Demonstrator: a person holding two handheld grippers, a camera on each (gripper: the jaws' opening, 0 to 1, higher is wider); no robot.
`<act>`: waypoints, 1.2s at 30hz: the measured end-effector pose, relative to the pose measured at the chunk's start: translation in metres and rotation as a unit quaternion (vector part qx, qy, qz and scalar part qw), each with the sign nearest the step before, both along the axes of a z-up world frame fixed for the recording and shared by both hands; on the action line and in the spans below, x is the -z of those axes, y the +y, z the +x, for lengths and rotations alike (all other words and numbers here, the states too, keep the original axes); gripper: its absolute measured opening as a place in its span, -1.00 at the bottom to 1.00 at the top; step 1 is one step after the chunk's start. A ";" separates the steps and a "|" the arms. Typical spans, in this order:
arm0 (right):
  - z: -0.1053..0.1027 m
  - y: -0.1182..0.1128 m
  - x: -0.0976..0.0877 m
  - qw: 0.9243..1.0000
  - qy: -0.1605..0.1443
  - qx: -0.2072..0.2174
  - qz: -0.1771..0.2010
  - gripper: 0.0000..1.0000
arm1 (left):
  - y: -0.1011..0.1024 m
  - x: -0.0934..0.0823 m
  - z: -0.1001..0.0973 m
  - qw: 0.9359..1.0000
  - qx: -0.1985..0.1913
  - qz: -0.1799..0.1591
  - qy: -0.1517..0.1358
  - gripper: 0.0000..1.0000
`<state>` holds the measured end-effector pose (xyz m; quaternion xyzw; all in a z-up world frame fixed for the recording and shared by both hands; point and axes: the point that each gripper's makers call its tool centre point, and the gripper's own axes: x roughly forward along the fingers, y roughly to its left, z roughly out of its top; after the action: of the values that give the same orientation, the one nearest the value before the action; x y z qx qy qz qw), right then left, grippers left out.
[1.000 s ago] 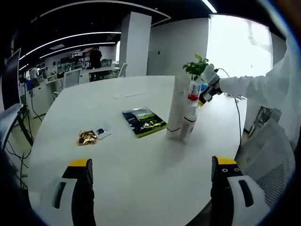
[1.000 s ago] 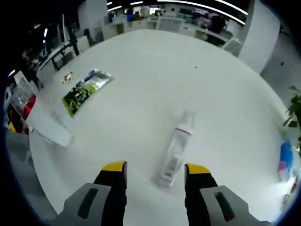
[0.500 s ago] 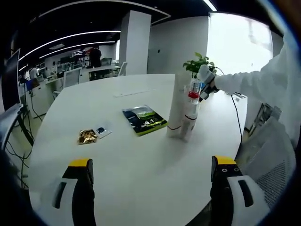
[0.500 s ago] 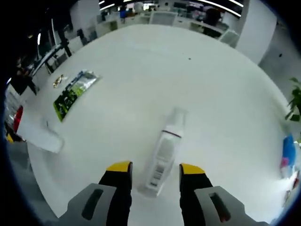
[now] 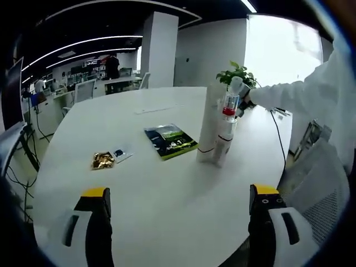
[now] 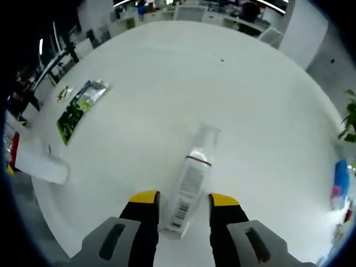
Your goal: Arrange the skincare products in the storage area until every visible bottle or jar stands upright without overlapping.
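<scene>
In the right gripper view, the right gripper (image 6: 182, 201) hangs over the round white table (image 6: 250, 111) with its yellow-tipped jaws set on either side of the base of a clear bottle (image 6: 189, 183) that lies flat on its side, clear cap pointing away; the jaws sit just beside the bottle's flanks, and whether they press on it cannot be told. Farther off to the left lie a green sachet (image 6: 77, 107) and a small gold packet (image 6: 63, 93), with a tall white tube (image 6: 39, 166) at the left edge. In the left gripper view, the left gripper (image 5: 181, 200) hovers low over the near table edge, jaws spread wide with nothing between them. Beyond it lie the gold packet (image 5: 103, 161), a small card (image 5: 121, 156) and the green sachet (image 5: 170, 142). Past those the tall white tube (image 5: 210, 125) stands upright, touching a clear bottle with a red band (image 5: 226, 133). Behind them a white-sleeved arm (image 5: 295, 94) reaches toward a potted plant (image 5: 232, 75).
</scene>
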<state>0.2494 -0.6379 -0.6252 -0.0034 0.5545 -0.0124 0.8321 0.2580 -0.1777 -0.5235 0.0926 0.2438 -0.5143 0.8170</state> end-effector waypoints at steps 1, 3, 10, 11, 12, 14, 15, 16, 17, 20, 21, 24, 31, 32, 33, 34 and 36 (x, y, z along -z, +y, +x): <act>0.000 0.001 0.000 1.000 0.002 0.001 0.001 -0.44 | 0.000 0.000 0.000 1.000 0.000 -0.002 0.000 0.96; 0.000 0.000 0.000 1.000 0.004 0.004 0.001 -0.47 | -0.001 0.001 0.000 1.000 0.000 0.001 -0.001 0.96; -0.006 0.007 -0.003 1.000 0.011 0.011 0.001 -0.56 | -0.001 0.002 -0.002 1.000 0.006 0.003 0.001 0.96; -0.008 0.010 -0.004 1.000 0.011 0.011 0.000 -0.56 | -0.001 0.002 -0.001 1.000 0.006 0.003 0.001 0.96; -0.010 0.014 -0.005 1.000 0.011 0.008 -0.001 -0.57 | -0.001 0.002 -0.002 1.000 0.006 0.003 0.002 0.96; -0.016 0.025 -0.009 1.000 0.009 0.011 -0.001 -0.59 | -0.001 0.002 -0.002 1.000 0.007 0.002 0.002 0.97; -0.017 0.026 -0.009 1.000 0.007 0.012 -0.002 -0.62 | -0.002 0.001 -0.003 1.000 0.008 0.002 0.002 0.97; -0.017 0.027 -0.010 1.000 0.004 0.014 -0.002 -0.68 | -0.001 0.002 -0.003 1.000 0.008 0.003 0.002 0.97; -0.018 0.028 -0.009 1.000 0.000 0.024 0.000 -0.71 | -0.001 0.002 -0.003 1.000 0.009 0.003 0.003 0.97; -0.020 0.030 -0.010 1.000 -0.008 0.030 0.002 -0.74 | -0.004 0.000 -0.006 1.000 0.012 -0.005 0.010 0.98; -0.019 0.025 -0.009 0.999 -0.012 0.034 0.005 -0.74 | -0.005 -0.003 -0.008 1.000 0.011 -0.011 0.014 0.98; -0.018 0.027 -0.010 0.999 -0.018 0.040 0.008 -0.75 | -0.008 -0.003 -0.011 1.000 0.013 -0.011 0.011 0.98; -0.024 0.032 -0.011 0.999 -0.005 0.037 0.006 -0.75 | -0.011 -0.007 -0.015 0.999 0.020 -0.024 0.015 0.99; -0.025 0.032 -0.011 0.999 -0.005 0.038 0.005 -0.75 | -0.011 -0.006 -0.015 0.999 0.021 -0.019 0.016 0.99; -0.025 0.032 -0.011 0.999 -0.007 0.040 0.005 -0.75 | -0.010 -0.005 -0.015 0.999 0.021 -0.016 0.017 0.99; -0.027 0.033 -0.011 0.999 -0.009 0.040 0.008 -0.75 | -0.010 -0.004 -0.015 1.000 0.020 -0.015 0.019 0.99; -0.030 0.038 -0.012 0.999 -0.011 0.037 0.015 -0.75 | -0.009 -0.004 -0.016 0.999 0.021 -0.018 0.021 0.99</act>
<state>0.2193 -0.6001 -0.6135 0.0293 0.5448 -0.0350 0.8373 0.2424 -0.1868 -0.5196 0.0723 0.2494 -0.5375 0.8023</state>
